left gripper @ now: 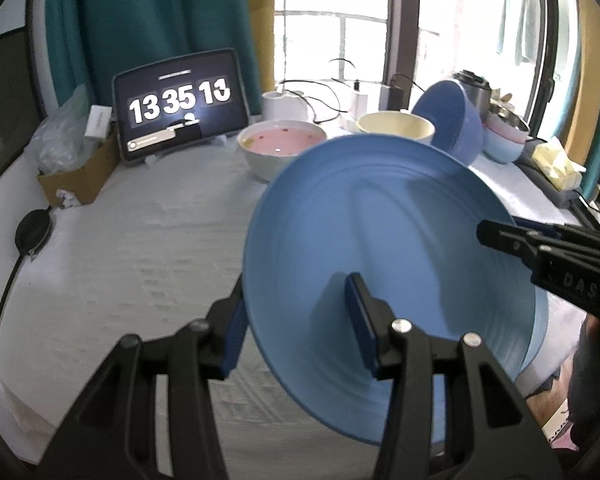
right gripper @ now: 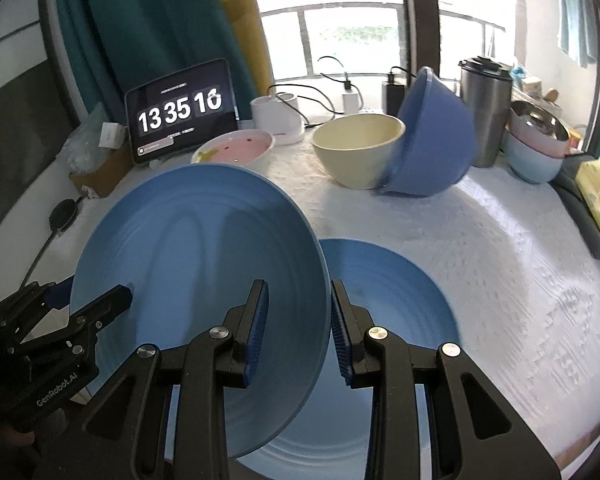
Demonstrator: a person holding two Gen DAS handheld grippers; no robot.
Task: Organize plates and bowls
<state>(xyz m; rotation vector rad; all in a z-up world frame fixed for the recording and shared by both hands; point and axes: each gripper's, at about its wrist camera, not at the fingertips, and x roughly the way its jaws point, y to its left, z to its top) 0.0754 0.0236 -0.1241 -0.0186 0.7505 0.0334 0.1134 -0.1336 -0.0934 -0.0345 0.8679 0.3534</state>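
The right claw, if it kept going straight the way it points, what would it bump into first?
Probably the second blue plate lying flat on the table, just ahead and below. The right claw points downward and already grips the rim of the lifted blue plate. Depth is hard to judge here.

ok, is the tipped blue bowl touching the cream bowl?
Touching. The right wrist view shows the blue bowl tilted on its side, its rim resting against the cream bowl's side wall, with no gap visible between them.
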